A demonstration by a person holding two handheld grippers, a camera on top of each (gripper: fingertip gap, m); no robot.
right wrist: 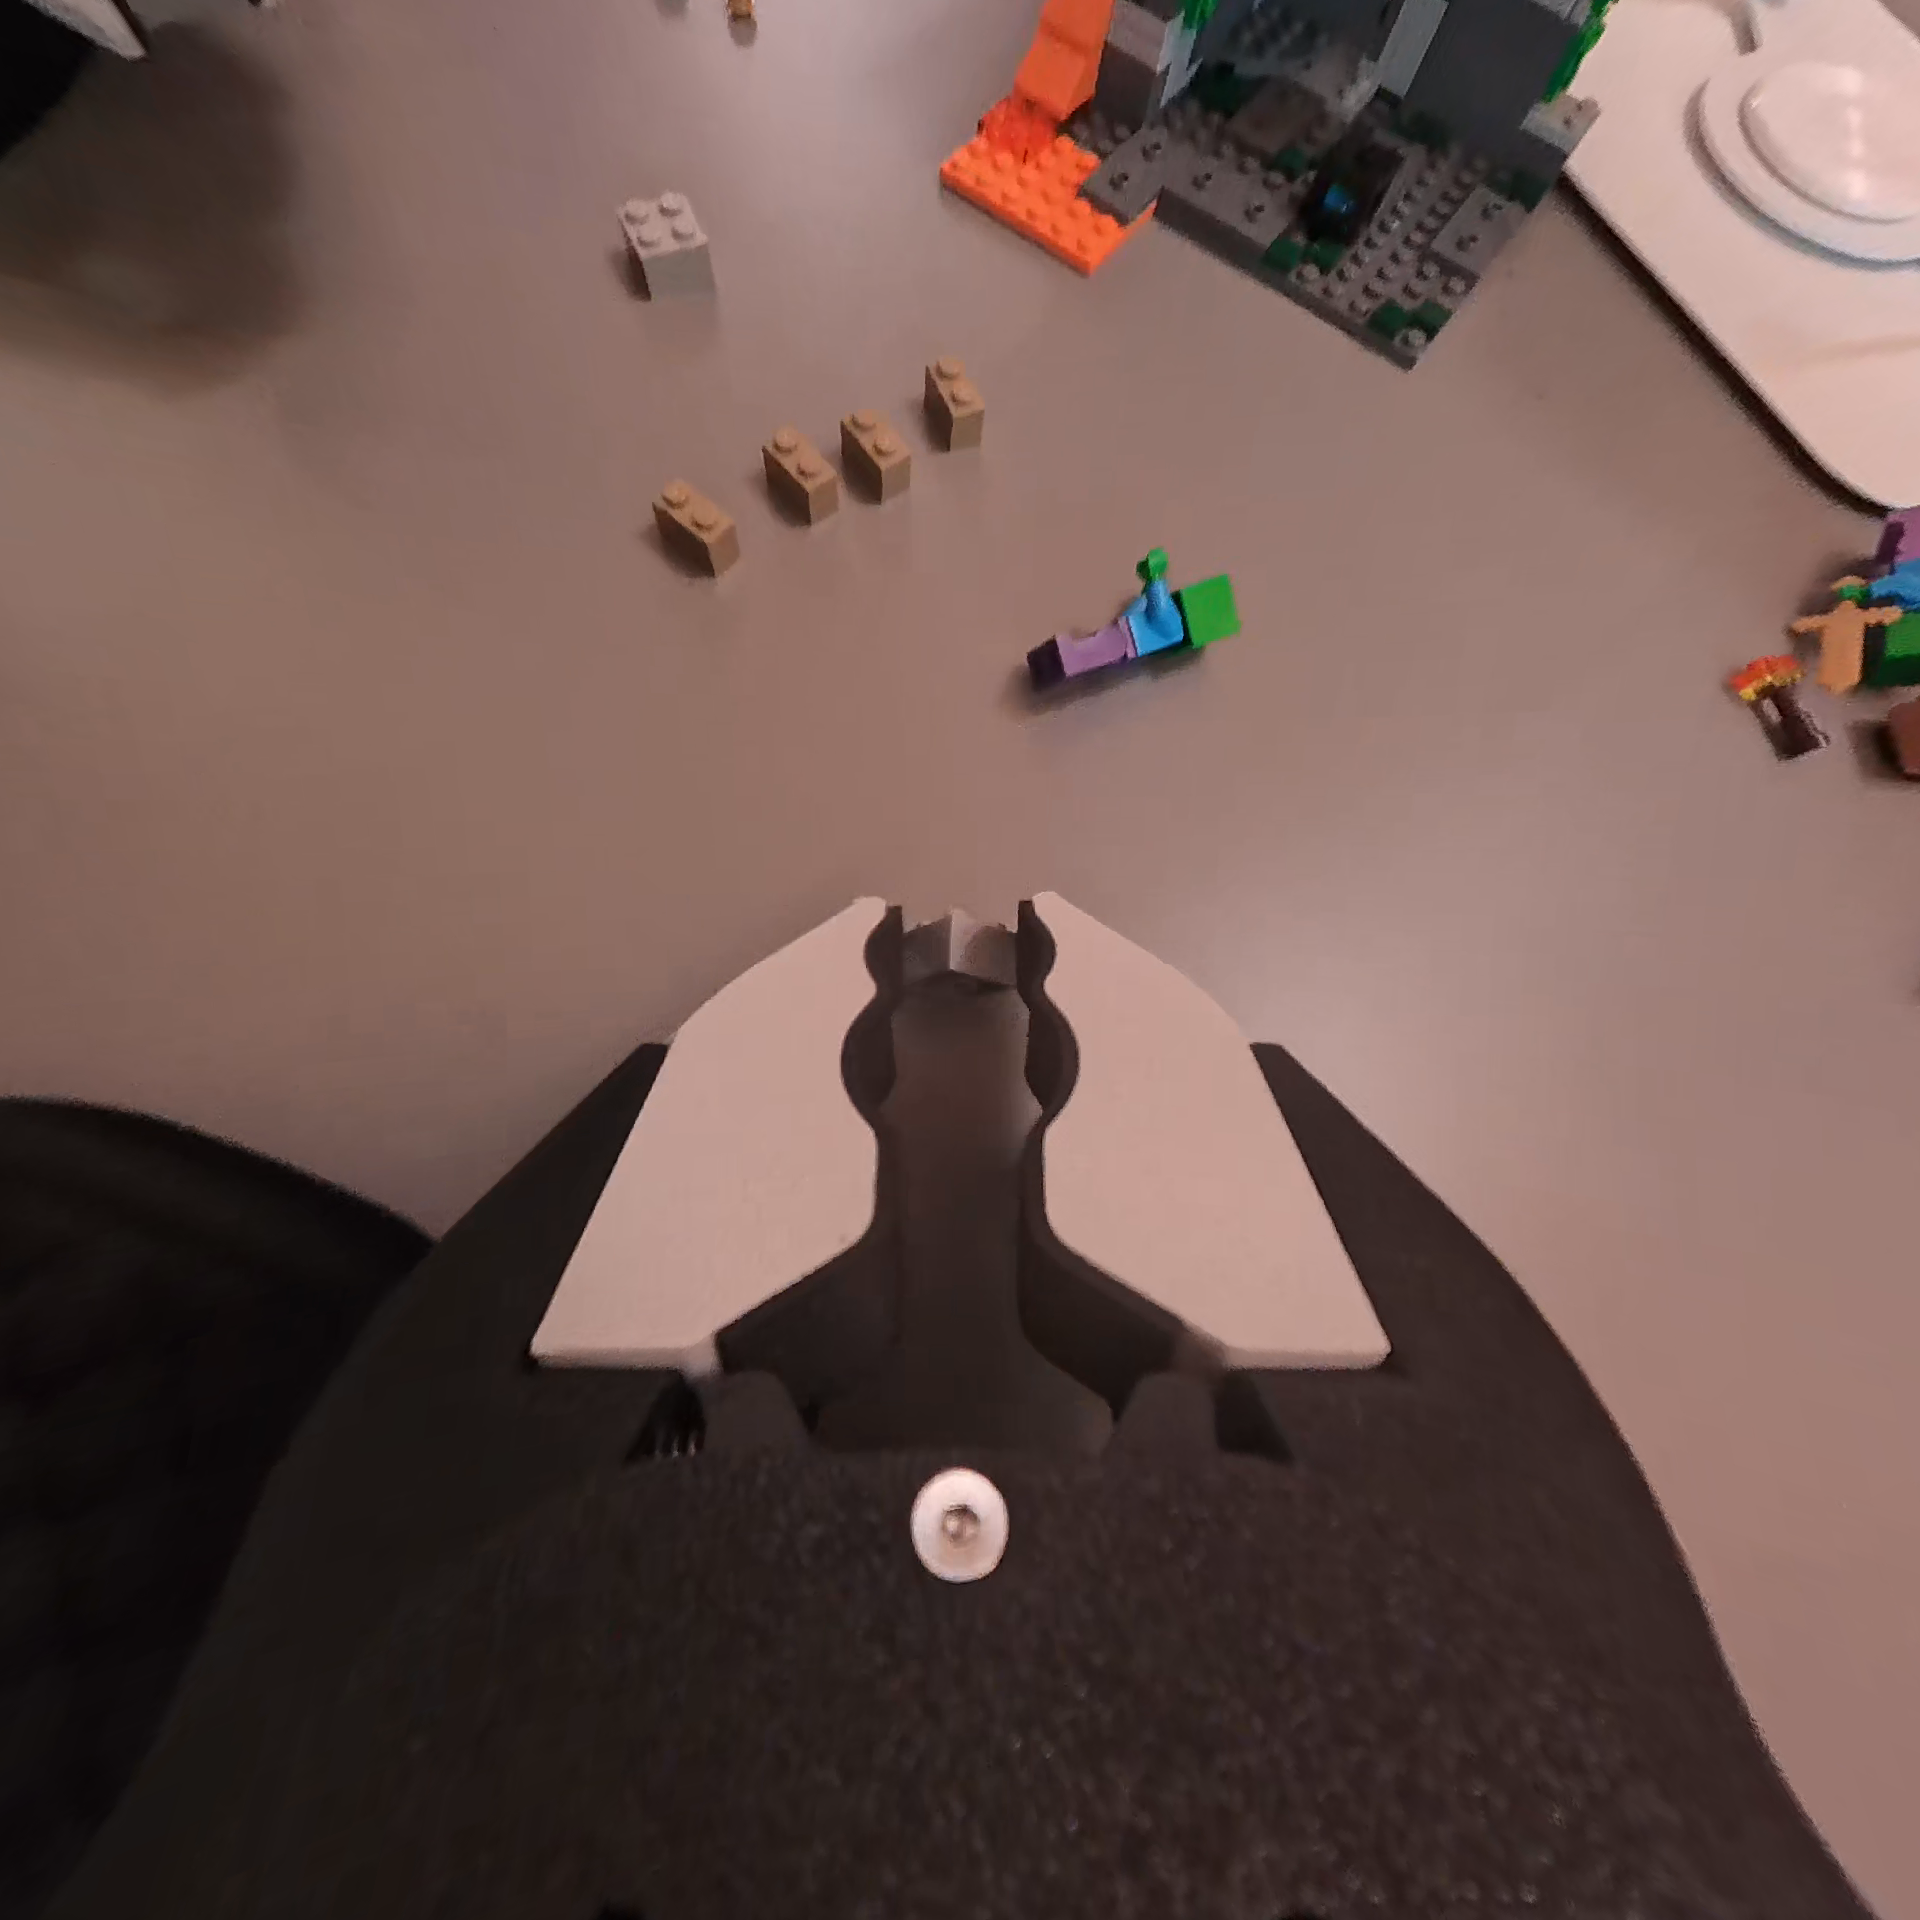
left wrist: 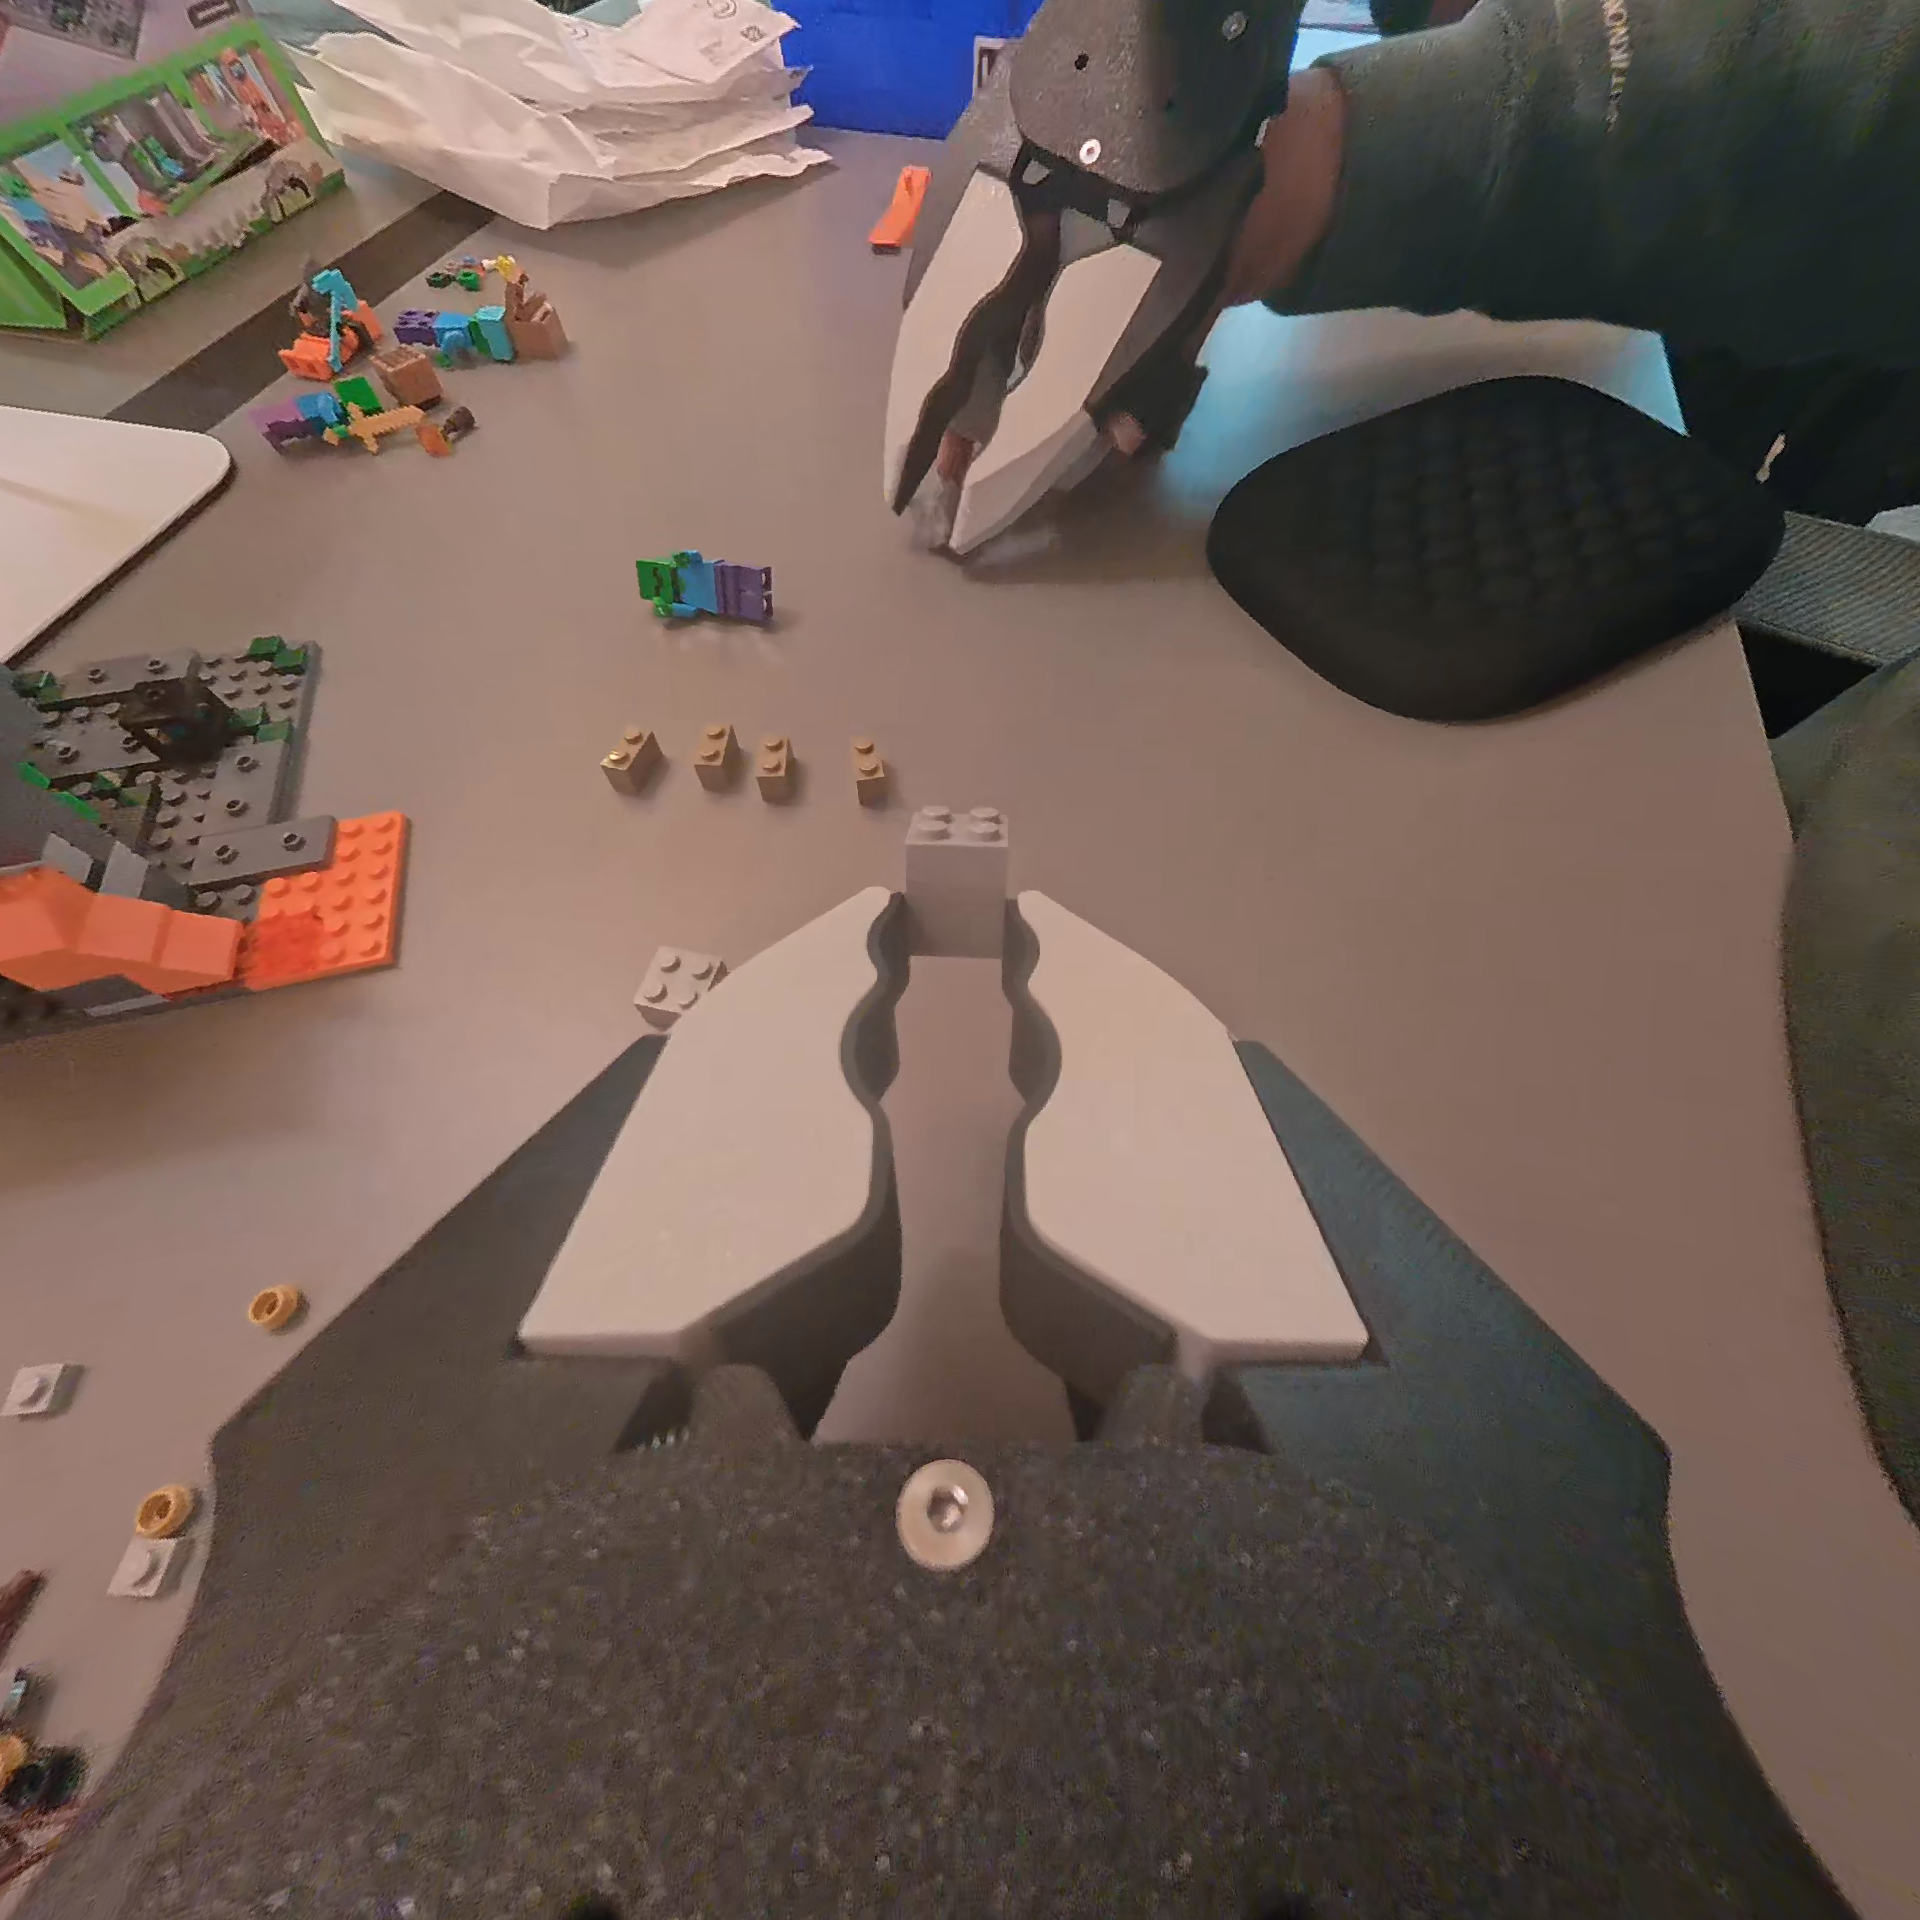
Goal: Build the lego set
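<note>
LEFT gripper (left wrist: 954, 914): jaws narrowed onto a tall light-grey plastic building brick (left wrist: 956, 883), pads against both its sides | RIGHT gripper (right wrist: 956, 935): jaws slightly apart around a small grey plastic brick (right wrist: 961, 951), low over the grey table (right wrist: 416, 831), grip uncertain | NEARBY: four tan two-stud bricks (left wrist: 743, 767) in a row, green-headed blocky toy figure (left wrist: 707, 587) lying flat.
</note>
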